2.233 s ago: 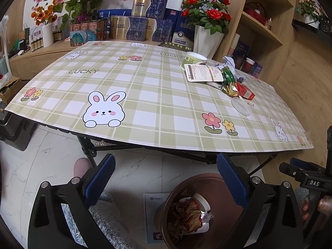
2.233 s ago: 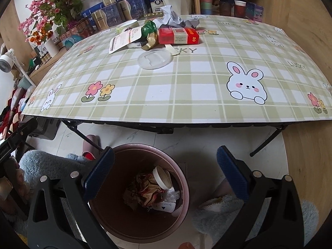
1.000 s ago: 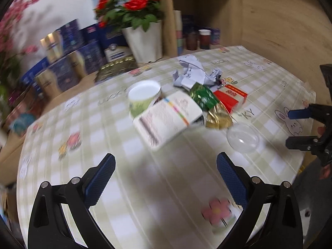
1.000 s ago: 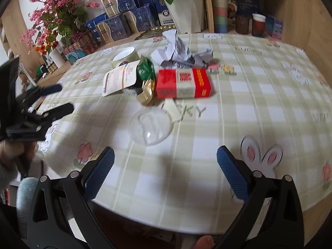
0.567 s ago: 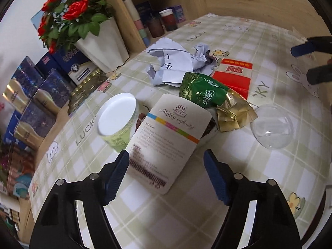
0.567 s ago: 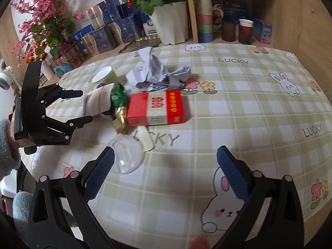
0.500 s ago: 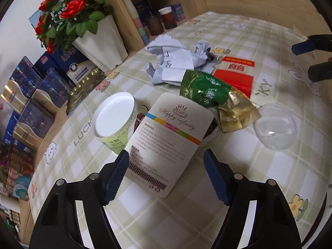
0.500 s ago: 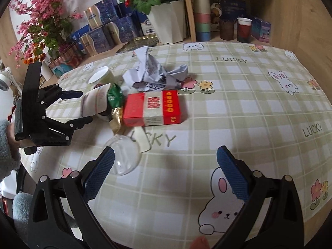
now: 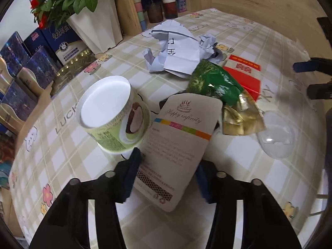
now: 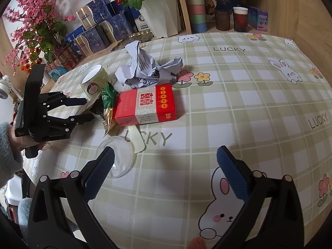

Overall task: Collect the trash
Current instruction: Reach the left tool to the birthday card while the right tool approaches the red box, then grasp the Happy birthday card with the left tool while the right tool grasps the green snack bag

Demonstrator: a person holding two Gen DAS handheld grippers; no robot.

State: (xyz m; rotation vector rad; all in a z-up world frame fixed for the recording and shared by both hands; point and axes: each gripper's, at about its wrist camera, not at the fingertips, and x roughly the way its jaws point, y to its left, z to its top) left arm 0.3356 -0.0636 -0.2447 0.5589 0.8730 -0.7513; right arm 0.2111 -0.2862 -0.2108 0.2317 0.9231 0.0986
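Left gripper (image 9: 168,174) at the near end of the printed card pouch (image 9: 178,145), jaws on either side of it; contact not discernible. Overturned green paper cup (image 9: 112,120) touching the pouch's left edge; green-and-gold foil wrapper (image 9: 220,91) overlapping its far corner. Behind these, crumpled white paper (image 9: 180,51) and red carton (image 10: 145,105). Clear plastic dome lid (image 10: 118,157) on the checked bench (image 10: 238,95), just beside the right gripper (image 10: 166,172), jaws wide apart and holding nothing. White vase of red roses (image 9: 95,25) at the bench's far edge.
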